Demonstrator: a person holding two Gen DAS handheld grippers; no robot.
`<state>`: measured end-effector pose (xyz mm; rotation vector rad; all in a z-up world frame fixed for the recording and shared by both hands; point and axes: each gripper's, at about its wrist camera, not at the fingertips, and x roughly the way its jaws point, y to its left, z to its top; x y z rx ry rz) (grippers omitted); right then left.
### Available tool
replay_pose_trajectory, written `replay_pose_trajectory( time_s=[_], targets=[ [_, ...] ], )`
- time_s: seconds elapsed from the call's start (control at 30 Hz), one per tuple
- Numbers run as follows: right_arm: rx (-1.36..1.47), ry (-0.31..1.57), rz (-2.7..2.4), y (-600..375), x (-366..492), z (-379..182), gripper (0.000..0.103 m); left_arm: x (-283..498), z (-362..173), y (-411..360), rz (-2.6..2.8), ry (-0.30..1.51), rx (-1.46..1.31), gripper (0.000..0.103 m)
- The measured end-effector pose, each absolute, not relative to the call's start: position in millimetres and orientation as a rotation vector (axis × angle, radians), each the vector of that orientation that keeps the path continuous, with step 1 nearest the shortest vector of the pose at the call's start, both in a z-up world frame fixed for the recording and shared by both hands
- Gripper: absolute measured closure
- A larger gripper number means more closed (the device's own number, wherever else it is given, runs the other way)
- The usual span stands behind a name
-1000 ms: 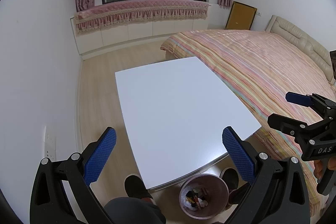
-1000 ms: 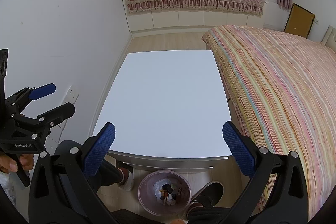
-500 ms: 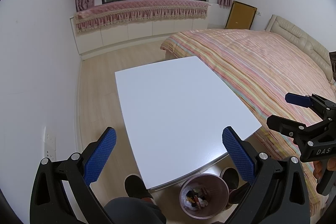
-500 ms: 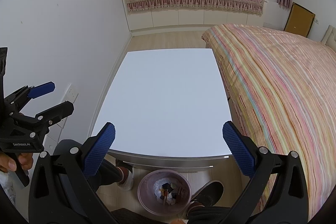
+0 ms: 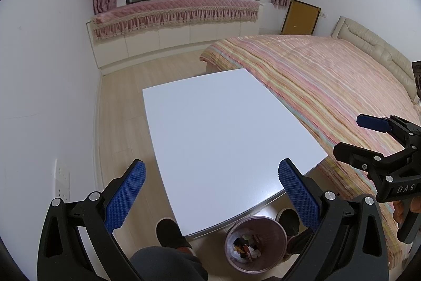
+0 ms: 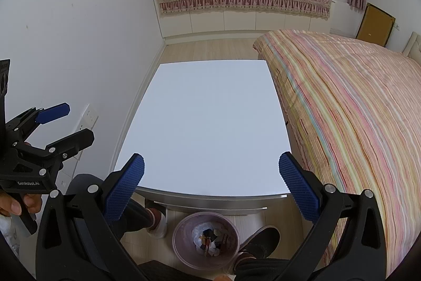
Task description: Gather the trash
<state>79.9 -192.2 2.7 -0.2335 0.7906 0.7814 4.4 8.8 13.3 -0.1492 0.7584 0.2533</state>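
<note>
A round pink trash bin stands on the floor under the near edge of the white table; it holds several small pieces of trash. It also shows in the right wrist view. The table top is bare. My left gripper is open and empty, held above the table's near edge. My right gripper is open and empty, above the near edge and the bin. Each gripper also shows from the side in the other's view, the right one and the left one.
A bed with a striped cover runs along the table's right side. A white wall with a socket is on the left. A pink-cushioned window bench is at the far end. The person's feet flank the bin.
</note>
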Motion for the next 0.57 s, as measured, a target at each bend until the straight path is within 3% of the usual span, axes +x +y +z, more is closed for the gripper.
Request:
replay_pose_trajectory(
  time_s=[0.57],
  targets=[
    [-0.237,0.796,0.781,-191.2,80.6,-0.5,0.003,7.4,10.6,11.6,0.239,0.758,-0.154,0.006]
  ],
)
